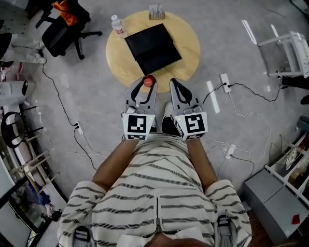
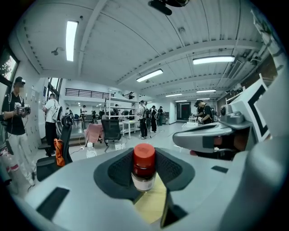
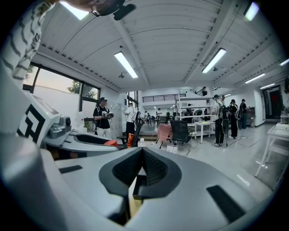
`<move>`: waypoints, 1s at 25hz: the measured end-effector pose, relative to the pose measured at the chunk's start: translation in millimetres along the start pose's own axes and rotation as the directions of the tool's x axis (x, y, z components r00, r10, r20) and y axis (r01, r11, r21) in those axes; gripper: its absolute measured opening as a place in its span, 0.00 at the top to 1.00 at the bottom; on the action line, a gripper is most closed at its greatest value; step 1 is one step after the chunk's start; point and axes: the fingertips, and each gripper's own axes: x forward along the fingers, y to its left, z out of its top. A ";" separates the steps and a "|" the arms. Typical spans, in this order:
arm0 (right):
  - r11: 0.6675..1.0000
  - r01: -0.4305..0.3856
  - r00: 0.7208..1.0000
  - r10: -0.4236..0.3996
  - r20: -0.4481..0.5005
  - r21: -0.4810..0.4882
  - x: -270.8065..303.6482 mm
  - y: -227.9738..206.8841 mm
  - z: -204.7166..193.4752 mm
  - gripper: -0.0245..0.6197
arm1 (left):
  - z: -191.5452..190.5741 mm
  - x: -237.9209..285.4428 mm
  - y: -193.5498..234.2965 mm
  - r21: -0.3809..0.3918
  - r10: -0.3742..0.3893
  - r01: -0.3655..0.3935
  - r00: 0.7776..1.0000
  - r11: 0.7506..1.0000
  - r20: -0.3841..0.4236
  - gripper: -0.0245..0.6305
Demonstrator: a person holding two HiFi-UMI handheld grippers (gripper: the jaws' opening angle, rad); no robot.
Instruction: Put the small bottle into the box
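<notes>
A small bottle [image 1: 149, 81] with a red cap stands upright between the jaws of my left gripper [image 1: 147, 85], which is shut on it at the near edge of the round wooden table [image 1: 188, 38]. In the left gripper view the bottle [image 2: 144, 168] fills the gap of the left gripper [image 2: 143, 177], pads against its sides. The black box [image 1: 153, 47] lies flat in the middle of the table, beyond both grippers. My right gripper [image 1: 175, 84] hovers beside the left one, shut and empty; its tips meet in the right gripper view [image 3: 142, 152].
On the table's far side stand a clear plastic water bottle [image 1: 118, 26] and a small rack [image 1: 156, 11]. A black office chair [image 1: 63, 28] sits at the left. Cables and power strips [image 1: 225, 82] lie on the floor at the right, near a white frame [image 1: 289, 50].
</notes>
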 end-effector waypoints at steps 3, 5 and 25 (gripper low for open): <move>1.000 -0.013 1.000 0.013 -0.010 0.013 5.9 -7.9 -6.1 0.94 | -3.9 11.9 4.5 -0.011 0.007 -0.007 1.000 1.000 -0.007 0.73; 1.000 -0.020 1.000 0.020 -0.016 0.020 9.0 -13.7 -9.6 0.94 | -6.9 18.9 6.7 -0.017 0.014 -0.015 1.000 1.000 -0.012 0.73; 0.995 -0.018 0.993 0.030 -0.116 0.102 23.6 -52.9 -62.7 0.94 | -54.5 111.3 35.1 -0.024 0.056 -0.059 0.994 0.998 -0.099 0.73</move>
